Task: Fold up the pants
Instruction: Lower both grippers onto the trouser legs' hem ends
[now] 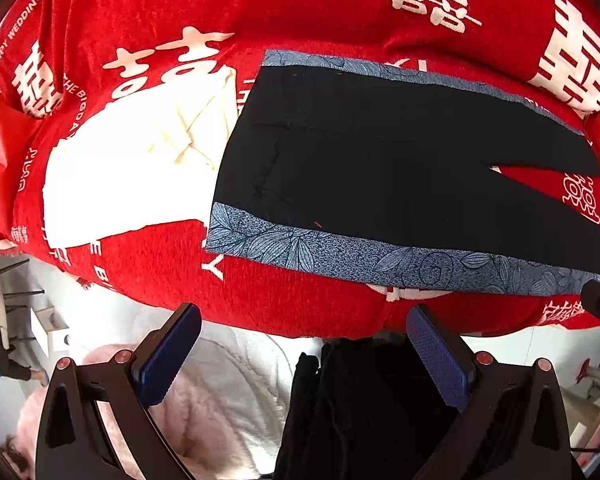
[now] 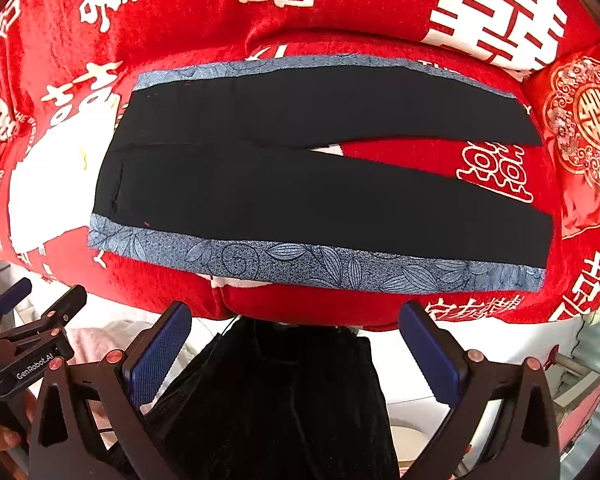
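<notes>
1. I hold my left gripper [image 1: 304, 354] spread wide and empty, hanging off the near edge of the bed [image 1: 284, 308], short of the pants [image 1: 380, 168].
2. My right gripper [image 2: 296, 354] is likewise spread and empty, also short of that near edge.
3. The pants lie flat on the bed, waist toward the white cloth [image 1: 132, 168], legs parted in a narrow V.
4. A strip of red bed cover lies free between the pants' patterned blue hem band [image 2: 300, 266] and the bed's near edge.
</notes>
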A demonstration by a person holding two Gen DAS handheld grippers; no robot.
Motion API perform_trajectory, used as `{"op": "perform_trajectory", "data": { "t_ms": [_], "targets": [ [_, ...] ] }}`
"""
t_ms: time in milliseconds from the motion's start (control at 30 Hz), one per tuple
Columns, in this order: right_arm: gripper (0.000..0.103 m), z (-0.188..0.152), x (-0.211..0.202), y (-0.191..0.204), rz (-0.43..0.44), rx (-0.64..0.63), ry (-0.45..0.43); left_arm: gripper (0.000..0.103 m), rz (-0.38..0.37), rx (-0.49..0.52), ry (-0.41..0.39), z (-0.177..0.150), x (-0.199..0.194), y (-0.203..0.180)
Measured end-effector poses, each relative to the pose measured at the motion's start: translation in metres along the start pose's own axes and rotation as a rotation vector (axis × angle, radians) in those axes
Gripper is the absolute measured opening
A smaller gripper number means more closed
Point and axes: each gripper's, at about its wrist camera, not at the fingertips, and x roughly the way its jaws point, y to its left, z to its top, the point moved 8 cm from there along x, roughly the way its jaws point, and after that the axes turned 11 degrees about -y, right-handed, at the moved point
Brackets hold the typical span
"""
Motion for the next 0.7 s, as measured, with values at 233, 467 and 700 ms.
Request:
{"op": "perform_trajectory", "data": {
  "t_ms": [233, 467, 700],
  "targets": [
    [0.103, -0.002, 0.003, -0.005, -0.024, 0.038, -0.026, 0.103, -0.011, 0.013, 0.017, 0.0, 0.012, 0.001],
    [0.103, -0.017, 0.029, -0.012, -0.039, 0.053, 0.001, 0.103, -0.011, -0.034, 0.043, -0.011, 0.037, 0.009],
    [0.103, -0.04, 0.072, -0.01, 0.03, 0.113, 0.044, 0.103, -0.041, -0.164, 0.069, -0.023, 0.073, 0.019]
  ]
}}
